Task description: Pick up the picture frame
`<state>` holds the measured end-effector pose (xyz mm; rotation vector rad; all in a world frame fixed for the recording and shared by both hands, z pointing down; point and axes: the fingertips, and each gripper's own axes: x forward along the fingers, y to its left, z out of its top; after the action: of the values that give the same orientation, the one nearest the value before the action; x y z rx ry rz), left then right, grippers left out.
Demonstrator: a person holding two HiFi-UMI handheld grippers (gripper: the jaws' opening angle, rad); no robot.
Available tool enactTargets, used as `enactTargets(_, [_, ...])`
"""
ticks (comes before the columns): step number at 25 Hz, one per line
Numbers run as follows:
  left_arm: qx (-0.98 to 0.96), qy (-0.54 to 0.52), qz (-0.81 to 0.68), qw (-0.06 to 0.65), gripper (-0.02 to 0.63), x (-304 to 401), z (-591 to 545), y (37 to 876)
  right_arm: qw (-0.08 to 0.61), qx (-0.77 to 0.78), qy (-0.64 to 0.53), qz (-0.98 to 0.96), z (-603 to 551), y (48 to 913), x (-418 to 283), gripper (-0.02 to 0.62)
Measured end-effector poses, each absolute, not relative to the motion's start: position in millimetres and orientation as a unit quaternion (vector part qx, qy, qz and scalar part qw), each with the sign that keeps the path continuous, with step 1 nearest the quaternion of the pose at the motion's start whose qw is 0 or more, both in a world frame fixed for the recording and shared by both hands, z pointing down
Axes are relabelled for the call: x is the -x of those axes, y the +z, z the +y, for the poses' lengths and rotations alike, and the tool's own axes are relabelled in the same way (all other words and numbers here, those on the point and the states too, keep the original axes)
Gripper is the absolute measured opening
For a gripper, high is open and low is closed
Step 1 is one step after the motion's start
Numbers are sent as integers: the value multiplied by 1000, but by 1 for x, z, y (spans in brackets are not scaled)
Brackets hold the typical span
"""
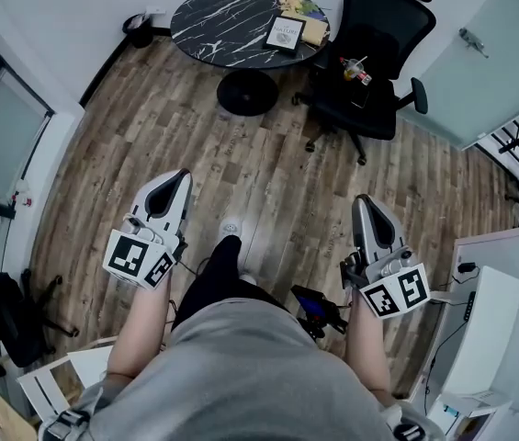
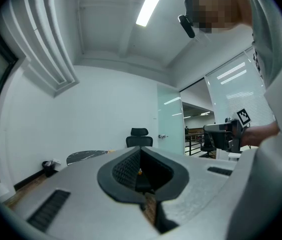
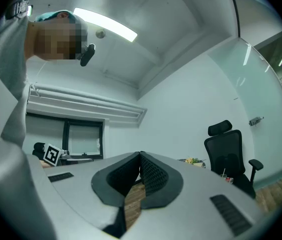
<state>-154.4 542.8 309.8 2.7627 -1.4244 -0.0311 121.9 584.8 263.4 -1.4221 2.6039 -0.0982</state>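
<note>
Describer: Picture frame, rectangular, dark-edged with a white mount (image 1: 286,34), lying flat on a round black marble-patterned counter (image 1: 218,21), near its right rim, at the far side of the room. Just beside it on the counter sits a small yellow object (image 1: 298,5), too small to identify.

Listener: Is anything holding it?

Describer: No. The picture frame is untouched. A person in a grey top (image 1: 241,375) stands on the wood-plank floor (image 1: 268,163), well apart from the counter, with a tool in each hand pointing toward it. The left gripper (image 1: 184,175) has its jaws pressed together with nothing between them. The right gripper (image 1: 362,198) is likewise closed and empty.

Listener: What else is near the counter?

Describer: A black mesh office chair (image 1: 383,26) stands just to its right, with a drink cup and straw (image 1: 353,66) on the seat.
</note>
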Motion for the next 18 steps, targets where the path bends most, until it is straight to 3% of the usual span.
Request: enactTargets(18, [-895, -22, -445, 20, 6, 162, 422, 307, 79, 490, -41, 867, 480, 263, -112, 26])
